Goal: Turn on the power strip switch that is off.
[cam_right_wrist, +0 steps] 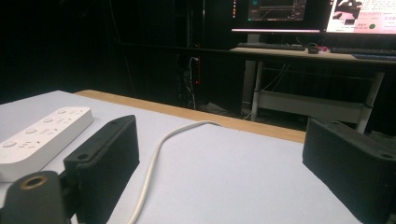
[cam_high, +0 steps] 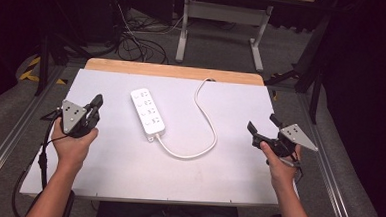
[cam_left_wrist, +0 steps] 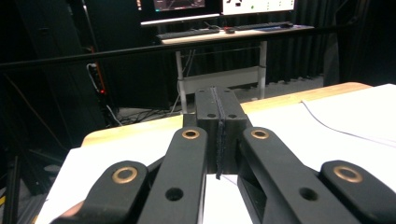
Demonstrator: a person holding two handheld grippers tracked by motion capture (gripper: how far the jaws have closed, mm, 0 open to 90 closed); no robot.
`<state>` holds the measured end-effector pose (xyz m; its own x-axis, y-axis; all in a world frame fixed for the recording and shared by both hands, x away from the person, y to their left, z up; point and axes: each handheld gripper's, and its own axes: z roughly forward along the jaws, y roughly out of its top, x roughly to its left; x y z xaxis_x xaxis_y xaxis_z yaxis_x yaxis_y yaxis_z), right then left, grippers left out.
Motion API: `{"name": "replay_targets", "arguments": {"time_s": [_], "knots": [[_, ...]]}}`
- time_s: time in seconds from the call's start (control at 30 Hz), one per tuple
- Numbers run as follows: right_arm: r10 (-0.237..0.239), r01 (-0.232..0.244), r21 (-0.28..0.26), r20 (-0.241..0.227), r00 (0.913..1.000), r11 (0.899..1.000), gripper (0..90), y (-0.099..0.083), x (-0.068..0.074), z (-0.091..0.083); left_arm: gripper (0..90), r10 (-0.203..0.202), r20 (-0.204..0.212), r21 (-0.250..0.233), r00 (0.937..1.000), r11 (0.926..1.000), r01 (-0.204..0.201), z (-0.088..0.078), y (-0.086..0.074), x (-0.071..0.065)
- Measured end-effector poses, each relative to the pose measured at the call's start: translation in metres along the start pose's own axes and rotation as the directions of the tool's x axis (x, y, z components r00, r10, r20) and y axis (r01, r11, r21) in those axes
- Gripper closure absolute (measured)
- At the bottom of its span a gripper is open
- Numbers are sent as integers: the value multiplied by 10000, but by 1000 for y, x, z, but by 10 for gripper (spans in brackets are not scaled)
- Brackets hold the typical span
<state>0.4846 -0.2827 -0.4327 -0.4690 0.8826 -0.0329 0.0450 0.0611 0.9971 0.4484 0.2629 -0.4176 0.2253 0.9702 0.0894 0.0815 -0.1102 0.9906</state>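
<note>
I see the power strip [cam_high: 147, 114] lying flat mid-table [cam_high: 103, 159], its cord [cam_high: 208, 120] curving away to its right. Left gripper [cam_high: 97, 107], well left of the strip: jaws pressed together, empty. Right gripper [cam_high: 263, 124], well right of the strip: jaws wide apart, empty.

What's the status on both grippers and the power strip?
Left gripper shut, empty, left of the power strip. Right gripper open, empty, off to the right. Strip flat mid-table, nothing plugged in. Its cord curls between strip and right gripper.
</note>
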Motion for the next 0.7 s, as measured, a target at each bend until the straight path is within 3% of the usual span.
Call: {"name": "replay_targets", "arguments": {"time_s": [0.17, 0.33, 0.43, 0.7], "knots": [[-34, 34, 14, 36, 10000, 10000, 115, 0, 0, 0, 900, 272, 277, 250, 9992, 9993, -279, 12, 2, -3], [-43, 43, -18, 134, 9999, 10000, 115, 1, -2, 0, 900, 234, 460, 453, 9987, 9986, -254, 21, 3, -5], [-97, 97, -28, 204, 9997, 9999, 115, 2, -2, 0, 900, 256, 698, 991, 9972, 9945, -325, 28, 5, -5], [-109, 112, -86, 287, 9995, 9999, 111, 3, -2, -2, 900, 381, 1043, 1702, 9938, 9838, -556, 46, 7, -10]]}}
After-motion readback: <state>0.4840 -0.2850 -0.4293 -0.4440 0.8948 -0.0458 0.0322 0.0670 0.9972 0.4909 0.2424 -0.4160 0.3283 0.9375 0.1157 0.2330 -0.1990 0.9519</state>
